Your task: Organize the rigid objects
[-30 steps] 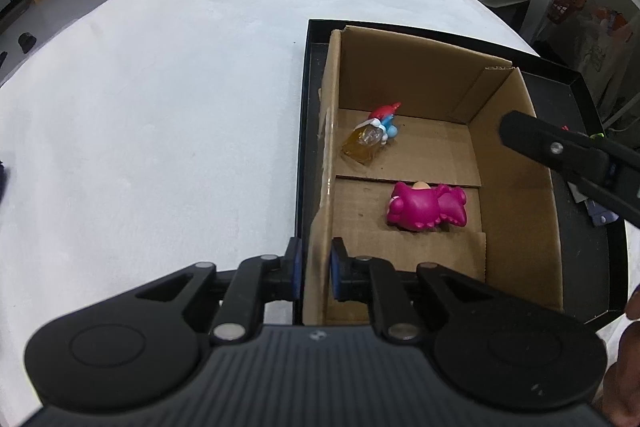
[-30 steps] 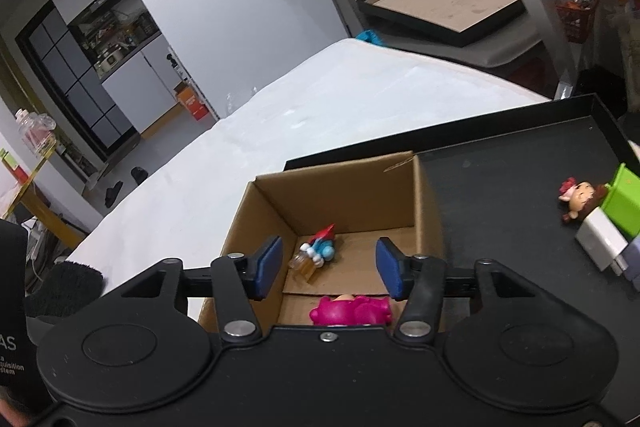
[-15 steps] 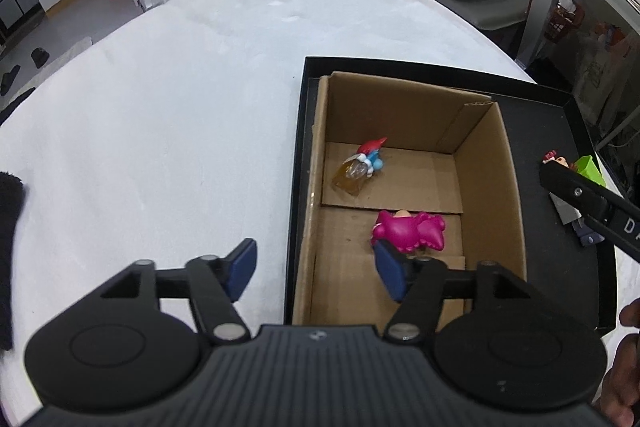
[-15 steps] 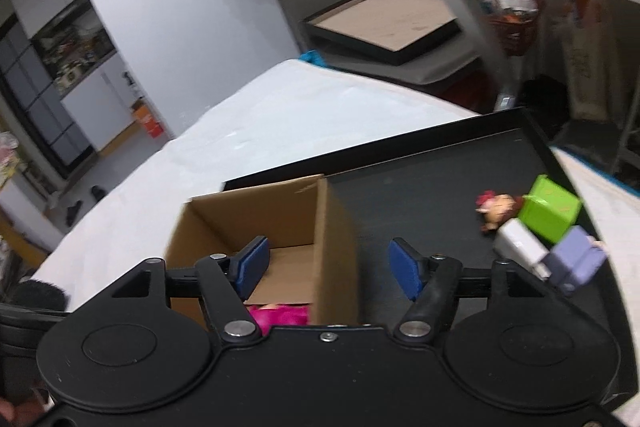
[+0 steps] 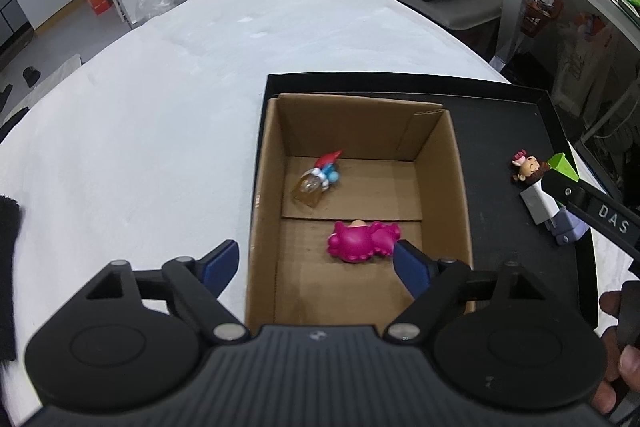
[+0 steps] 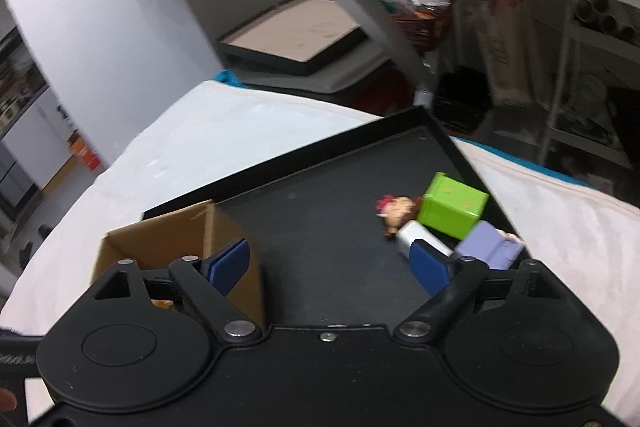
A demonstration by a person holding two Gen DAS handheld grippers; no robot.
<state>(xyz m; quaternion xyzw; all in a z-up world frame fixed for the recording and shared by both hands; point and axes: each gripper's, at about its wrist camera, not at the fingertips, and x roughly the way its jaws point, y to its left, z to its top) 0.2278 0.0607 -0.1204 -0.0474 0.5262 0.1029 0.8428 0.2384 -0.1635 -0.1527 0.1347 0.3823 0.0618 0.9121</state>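
Overhead, left tongs (image 5: pixel 316 263): my left tongs hung above the near end of the cardboard box (image 5: pixel 456 187), spread wide and pinching nothing; one blue pad (image 5: pixel 220 263) sat over the white tabletop (image 5: pixel 140 131), the other over the box floor.
Right tongs (image 6: pixel 332 263): spread wide too, gripping nothing, above the bare black tray (image 6: pixel 320 227) between the box corner (image 6: pixel 208 227) and the loose toys.
Edges: the box stood in the tray's left part, its left wall close along the tray rim (image 5: pixel 262 147); to the right of the box the tray floor lay open as far as the toy cluster near the right rim.
Open room: inside the box, free cardboard floor lay at the near end and along the right wall.
Writing: white letters "DAS" showed on the arm of my right tool (image 5: pixel 608 219) in the left view; nothing else was readable.
Inside the box: a pink figure (image 5: pixel 362 241) lay just beside my left tongs' right pad; a red-hatted blue figure (image 5: pixel 328 169) touching a small clear amber packet (image 5: pixel 308 189) lay farther back on the left.
On the tray: a small doll figure (image 6: pixel 396 211), a green cube (image 6: pixel 452 207), a white block (image 6: pixel 420 239) and a lilac piece (image 6: pixel 488 243) clustered together, the white block just ahead of my right tongs' right pad.
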